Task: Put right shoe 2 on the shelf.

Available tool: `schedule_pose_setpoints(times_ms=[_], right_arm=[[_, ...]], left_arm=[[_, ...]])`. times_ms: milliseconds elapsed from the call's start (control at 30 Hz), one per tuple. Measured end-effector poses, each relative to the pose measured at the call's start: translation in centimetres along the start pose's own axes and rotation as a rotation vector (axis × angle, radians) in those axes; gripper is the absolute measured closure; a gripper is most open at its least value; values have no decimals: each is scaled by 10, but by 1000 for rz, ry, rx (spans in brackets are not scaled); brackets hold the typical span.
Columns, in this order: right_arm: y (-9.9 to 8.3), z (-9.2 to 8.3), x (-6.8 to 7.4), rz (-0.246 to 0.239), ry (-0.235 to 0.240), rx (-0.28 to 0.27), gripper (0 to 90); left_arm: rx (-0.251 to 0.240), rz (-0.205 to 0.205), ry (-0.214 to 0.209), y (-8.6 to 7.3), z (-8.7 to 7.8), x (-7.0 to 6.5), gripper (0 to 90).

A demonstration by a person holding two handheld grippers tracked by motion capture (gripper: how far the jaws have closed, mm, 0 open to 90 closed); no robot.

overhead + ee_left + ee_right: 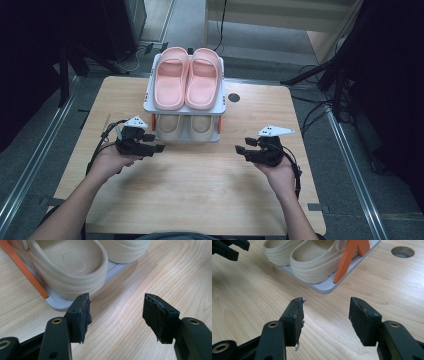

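Note:
A small two-shelf shoe rack (148, 102) stands at the middle of the wooden table. A pair of pink slippers (186, 77) lies on its top shelf, and a pair of beige slippers (188, 126) rests on the bottom shelf (325, 286). My left gripper (156, 142) hovers just left of the rack's front corner, open, with bare table between its jaws (116, 315); the beige slippers (67, 267) lie just ahead. My right gripper (242, 148) is held to the right of the rack, open and empty (325, 315), facing the beige slippers (312, 257).
A round cable hole (233, 97) sits in the tabletop to the right of the rack. Orange side posts (350, 256) hold up the rack's shelves. Dark stands and cables crowd the floor beyond the table's far corners.

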State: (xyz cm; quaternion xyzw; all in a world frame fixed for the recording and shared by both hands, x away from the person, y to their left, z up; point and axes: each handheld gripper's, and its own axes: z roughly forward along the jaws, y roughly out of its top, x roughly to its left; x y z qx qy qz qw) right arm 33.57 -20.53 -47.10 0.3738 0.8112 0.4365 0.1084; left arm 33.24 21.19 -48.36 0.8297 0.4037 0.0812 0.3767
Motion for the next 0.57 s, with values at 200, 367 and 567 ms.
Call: schedule_pose_setpoints(times_ms=[200,367,567], right_arm=[[2,5,-2,4,15,9,458],[4,13,0,-17,18,23,443],[7,20,2,-47,13,25,401]], left_arm=[[1,6,8,-5,-1,-1,373],[1,15,10,-10,-2,-2,357],[5,14,11,-15,-4,-2,330]])
